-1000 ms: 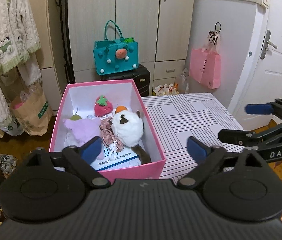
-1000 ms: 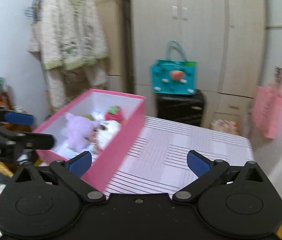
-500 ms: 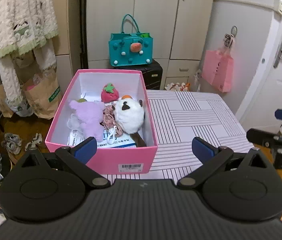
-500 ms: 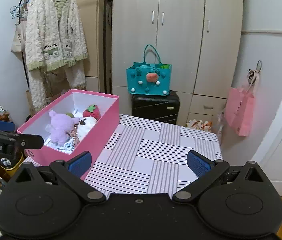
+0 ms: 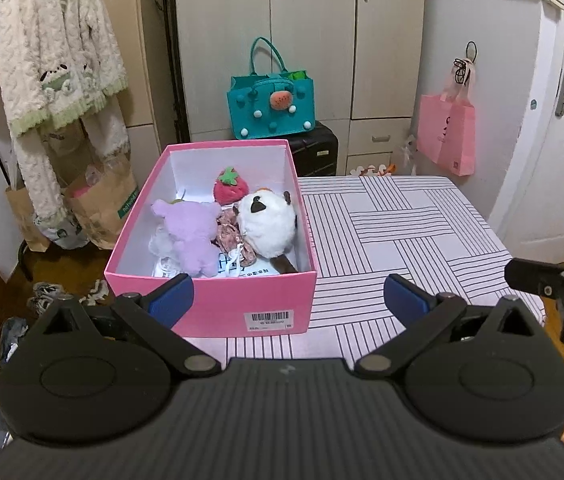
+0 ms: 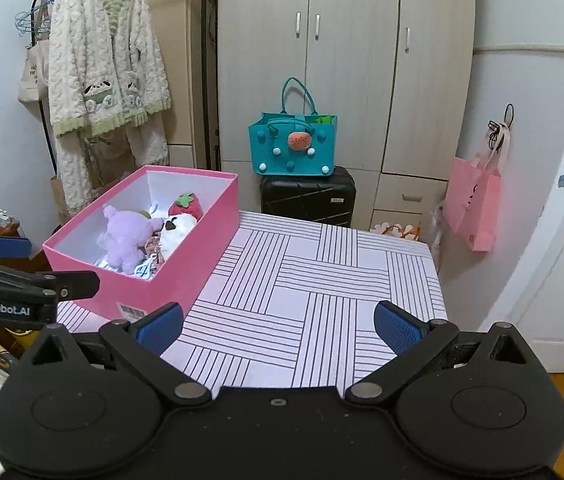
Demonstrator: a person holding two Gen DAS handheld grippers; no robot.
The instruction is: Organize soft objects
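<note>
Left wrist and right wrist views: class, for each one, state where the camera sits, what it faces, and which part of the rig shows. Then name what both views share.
Left wrist view: on the left gripper, facing the pink box head-on; the right gripper shows at the right edge.
Right wrist view: on the right gripper, facing the striped table; the left gripper shows at the left edge.
Shared: box, purple plush, teal bag.

The surface (image 5: 402, 216) has a striped cloth on it. A pink box (image 5: 210, 308) sits on its left side.
</note>
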